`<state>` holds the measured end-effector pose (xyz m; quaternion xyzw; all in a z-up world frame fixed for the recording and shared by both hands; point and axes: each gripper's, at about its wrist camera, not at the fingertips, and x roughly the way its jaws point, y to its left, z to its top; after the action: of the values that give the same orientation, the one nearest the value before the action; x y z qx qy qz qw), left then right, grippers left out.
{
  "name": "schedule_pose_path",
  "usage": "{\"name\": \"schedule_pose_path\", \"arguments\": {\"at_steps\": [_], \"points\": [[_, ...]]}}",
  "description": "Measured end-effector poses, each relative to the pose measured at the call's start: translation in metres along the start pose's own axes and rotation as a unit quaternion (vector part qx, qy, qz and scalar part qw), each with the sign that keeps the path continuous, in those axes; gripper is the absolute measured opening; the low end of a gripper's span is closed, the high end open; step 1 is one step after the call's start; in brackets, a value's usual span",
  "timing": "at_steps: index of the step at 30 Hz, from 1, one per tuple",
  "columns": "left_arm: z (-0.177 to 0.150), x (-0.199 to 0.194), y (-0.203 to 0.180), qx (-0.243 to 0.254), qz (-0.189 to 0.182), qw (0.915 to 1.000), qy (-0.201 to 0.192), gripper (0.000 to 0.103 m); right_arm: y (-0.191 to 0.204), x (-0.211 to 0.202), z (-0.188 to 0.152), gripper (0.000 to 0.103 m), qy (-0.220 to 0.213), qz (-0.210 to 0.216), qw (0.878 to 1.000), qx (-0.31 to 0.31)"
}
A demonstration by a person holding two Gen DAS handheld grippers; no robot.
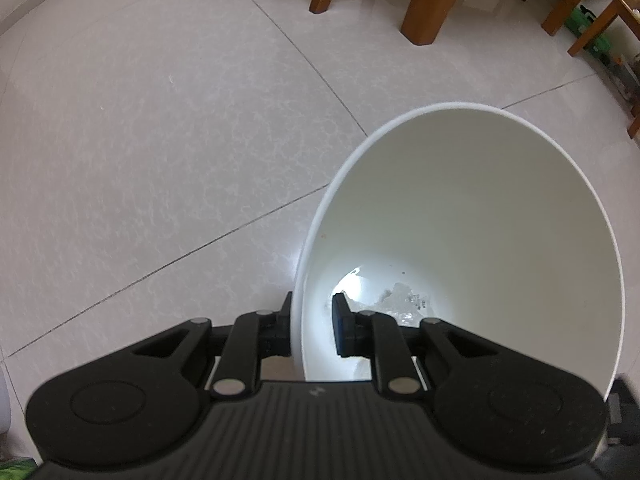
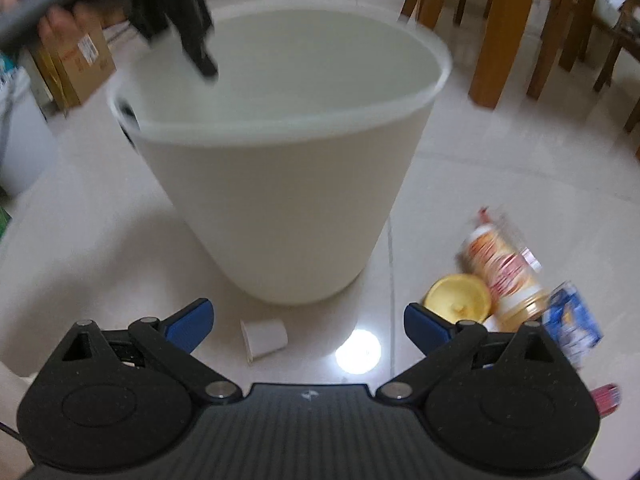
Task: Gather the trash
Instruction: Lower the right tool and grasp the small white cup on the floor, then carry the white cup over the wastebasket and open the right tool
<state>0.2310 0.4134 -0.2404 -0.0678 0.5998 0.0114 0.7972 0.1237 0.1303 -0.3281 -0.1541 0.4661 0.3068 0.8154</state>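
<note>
A white plastic bin (image 2: 280, 200) stands on the tiled floor. My left gripper (image 1: 312, 320) is shut on the bin's rim (image 1: 298, 280), one finger inside and one outside; in the right wrist view the left gripper (image 2: 168, 72) shows at the bin's far-left edge, held by a hand. A bit of clear plastic (image 1: 400, 300) lies at the bin's bottom. My right gripper (image 2: 308, 320) is open and empty above the floor, near a small white paper cup (image 2: 264, 338) lying on its side. At the right lie a yellow lid (image 2: 456, 298), a snack canister (image 2: 500, 272) and a blue wrapper (image 2: 572, 320).
Wooden table and chair legs (image 2: 500, 40) stand behind the bin. A cardboard box (image 2: 76, 64) and a grey container (image 2: 20, 140) sit at the left. A red item (image 2: 606, 398) lies at the right edge. A lamp glare (image 2: 358, 350) shines on the floor.
</note>
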Motion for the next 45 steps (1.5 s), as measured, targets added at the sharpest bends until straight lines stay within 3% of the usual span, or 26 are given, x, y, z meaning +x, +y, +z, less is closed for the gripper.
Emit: {"name": "schedule_pose_path", "arguments": {"at_steps": [6, 12, 16, 23, 32, 45], "points": [[0.002, -0.001, -0.002, 0.012, 0.006, 0.9999, 0.004, 0.015, 0.013, 0.071, -0.017, 0.099, 0.025, 0.026, 0.999, -0.006], [0.001, -0.002, -0.007, 0.023, 0.011, 0.9997, 0.000, 0.015, 0.016, 0.131, -0.033, 0.088, 0.049, 0.038, 0.998, -0.002], [0.000, -0.001, -0.009, 0.027, 0.016, 0.9995, -0.002, 0.015, 0.020, 0.151, -0.038, 0.086, 0.054, 0.040, 0.998, -0.014], [-0.003, -0.002, -0.014, 0.032, 0.021, 0.9992, -0.007, 0.016, 0.030, 0.155, -0.037, 0.080, 0.044, 0.042, 0.996, -0.058], [-0.003, -0.003, -0.014, 0.030, 0.021, 0.9993, -0.006, 0.016, 0.044, 0.147, -0.039, 0.055, 0.050, 0.039, 0.994, -0.093], [0.000, -0.003, -0.015, 0.032, 0.024, 0.9992, -0.003, 0.016, 0.042, 0.128, -0.035, 0.055, 0.050, 0.025, 0.995, -0.087]]}}
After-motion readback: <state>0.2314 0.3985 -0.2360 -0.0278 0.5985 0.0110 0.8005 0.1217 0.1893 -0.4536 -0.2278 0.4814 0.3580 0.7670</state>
